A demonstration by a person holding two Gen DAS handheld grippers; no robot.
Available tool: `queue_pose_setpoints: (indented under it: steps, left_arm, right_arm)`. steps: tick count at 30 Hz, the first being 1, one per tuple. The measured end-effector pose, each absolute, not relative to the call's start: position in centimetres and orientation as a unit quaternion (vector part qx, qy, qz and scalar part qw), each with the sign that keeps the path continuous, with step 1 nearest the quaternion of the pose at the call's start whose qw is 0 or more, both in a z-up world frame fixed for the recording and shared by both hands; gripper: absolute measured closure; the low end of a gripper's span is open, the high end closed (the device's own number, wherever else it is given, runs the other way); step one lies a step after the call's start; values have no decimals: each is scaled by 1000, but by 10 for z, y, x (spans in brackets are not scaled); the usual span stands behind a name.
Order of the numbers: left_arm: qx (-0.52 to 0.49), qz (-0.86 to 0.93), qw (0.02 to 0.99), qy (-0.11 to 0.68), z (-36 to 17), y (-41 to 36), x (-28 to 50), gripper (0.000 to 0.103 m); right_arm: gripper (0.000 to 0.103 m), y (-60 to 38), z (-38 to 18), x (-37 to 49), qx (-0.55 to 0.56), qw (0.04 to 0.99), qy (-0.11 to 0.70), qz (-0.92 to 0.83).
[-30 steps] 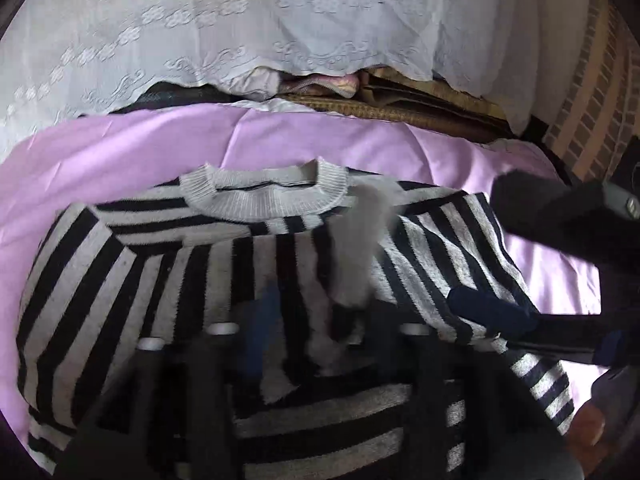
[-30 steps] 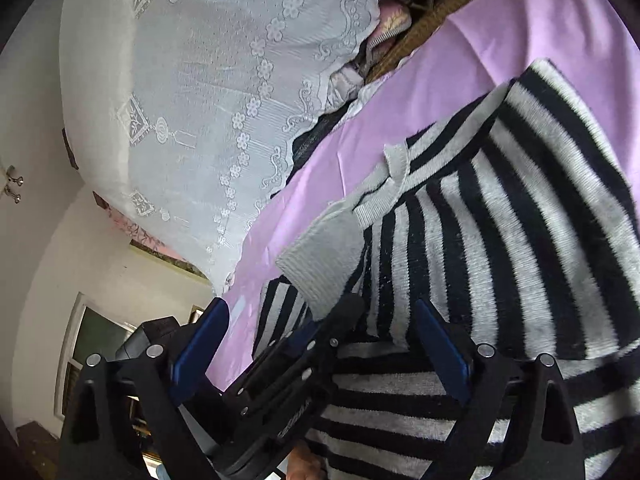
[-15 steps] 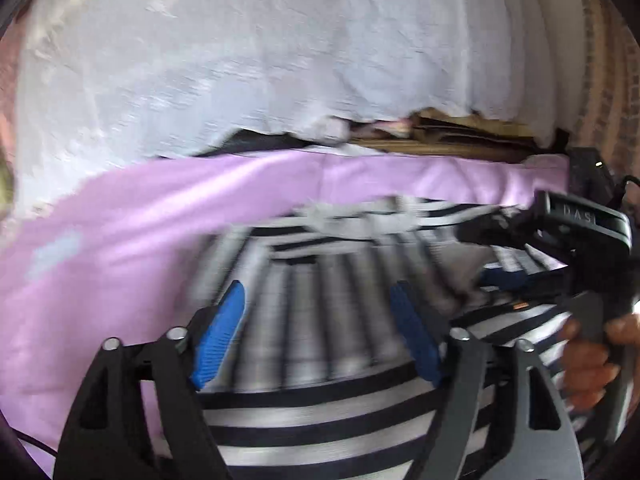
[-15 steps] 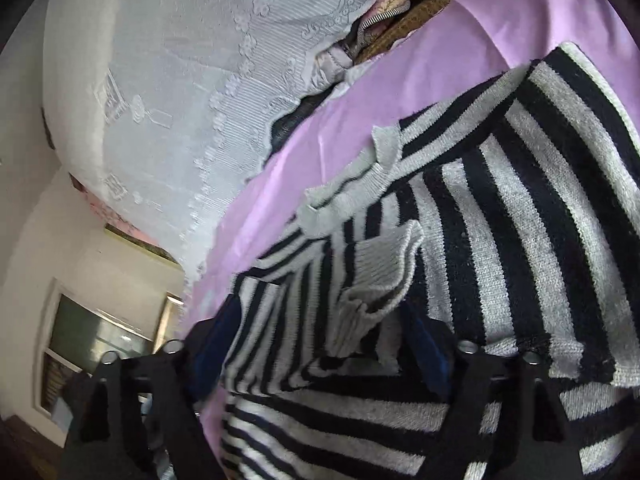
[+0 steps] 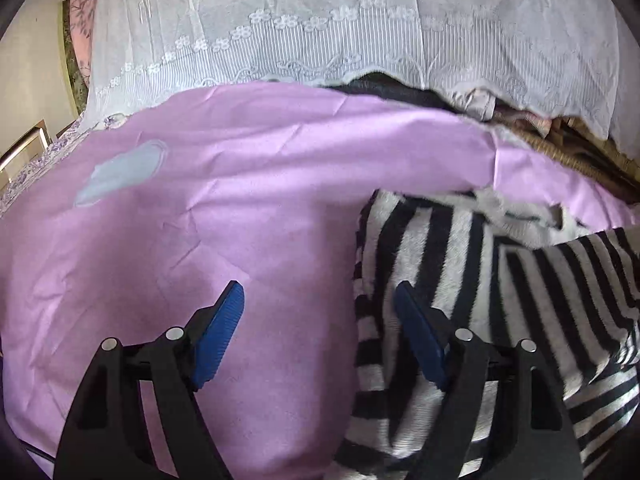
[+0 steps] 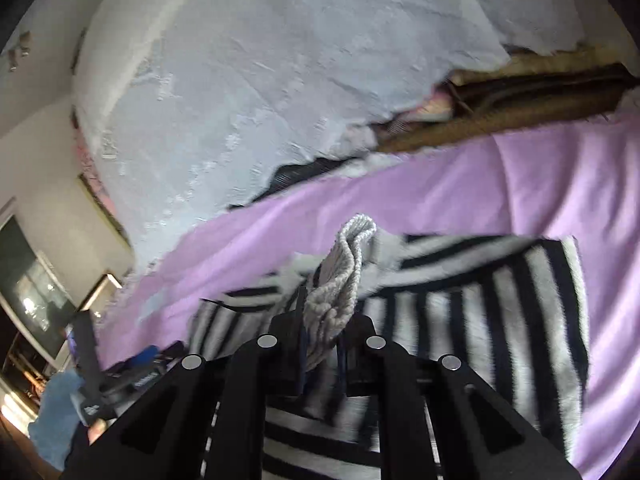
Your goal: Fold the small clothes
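A lilac sheet covers the surface under the tongs, with a pale patch on it to their front left. Beyond hangs a white lace curtain, a woven basket at its hem. A cream wall and a dark window lie far left.
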State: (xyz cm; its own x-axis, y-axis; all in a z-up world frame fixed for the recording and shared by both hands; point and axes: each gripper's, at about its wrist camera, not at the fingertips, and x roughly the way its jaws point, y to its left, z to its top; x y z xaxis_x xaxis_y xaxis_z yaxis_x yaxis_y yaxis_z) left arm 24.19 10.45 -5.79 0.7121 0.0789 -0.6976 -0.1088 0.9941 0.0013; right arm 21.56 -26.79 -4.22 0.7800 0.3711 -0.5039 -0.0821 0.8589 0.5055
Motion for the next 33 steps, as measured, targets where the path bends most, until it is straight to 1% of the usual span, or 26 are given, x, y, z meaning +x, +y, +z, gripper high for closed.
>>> queue_pose_setpoints:
  steps: [2,3,6,7,8,10,11,13,15,17,18,19,20,21,22,23,25,26,28,30,32,33]
  left_arm:
    - [3,65,906,418,-76,102,250,24]
    - [-2,63,903,425,-79,103,252,23]
    - [-23,64,905,421,-75,111,251,22]
    - [-29,64,907,416,-72,113,248,24]
    - [-33,59,911,408,-66,112,246,27]
    - [-28,52,919,390,-53,107,240,29]
    - [-24,46,924,379,-46,103,238,29]
    - [-5,31,931,363,-34,87,239,28]
    - [23,29,932,362,-33,66,249,28]
    - [37,30,920,390,-48,51,270,28]
    - [39,34,913,405,-58,49,278,26]
    - [39,43,903,425,-71,50,288,21]
    - [22,48,898,437,-82,56,296,13]
    - [8,51,897,440,-81,61,298,11]
    - [-10,48,895,444,-80,67,299,10]
    - [-19,43,896,442,-80,71,297,11]
    - [-29,35,902,429,-76,73,289,14]
    - [-33,21,907,420,-70,75,280,16]
    - [-31,3,914,404,-62,78,264,16]
    - [-7,1,923,386,-51,77,248,16]
    - [18,-1,923,384,-48,75,241,16]
    - [42,7,916,399,-55,72,239,16]
  right_arm:
    - [90,-276,-78,231,252,886,376,103]
    - [92,-279,-89,233,268,879,381,107]
    - [92,-282,-87,224,272,879,377,104]
    - [91,-281,-87,221,267,882,375,102]
    - [90,-282,-85,218,268,883,373,97]
    - [83,-288,-74,209,277,892,350,67]
    - [79,-291,-65,199,272,905,326,42]
    - [79,-292,-44,191,254,925,282,34]
    - [79,-282,-36,196,251,926,274,62]
    - [81,-269,-43,209,239,920,297,96]
    - [81,-263,-52,217,225,916,318,96]
    - [81,-259,-62,225,210,911,344,83]
    - [88,-262,-79,235,207,900,376,74]
    - [99,-272,-84,235,238,895,370,77]
    - [103,-278,-84,236,259,888,372,77]
    - [103,-285,-83,234,273,886,366,76]
    - [103,-285,-77,224,260,897,352,61]
    - [97,-282,-72,218,251,901,348,65]
    - [97,-274,-62,207,237,908,337,79]
    - [97,-264,-55,196,209,916,333,85]
    - [97,-254,-60,194,181,913,356,80]
    - [100,-251,-70,197,175,906,378,73]
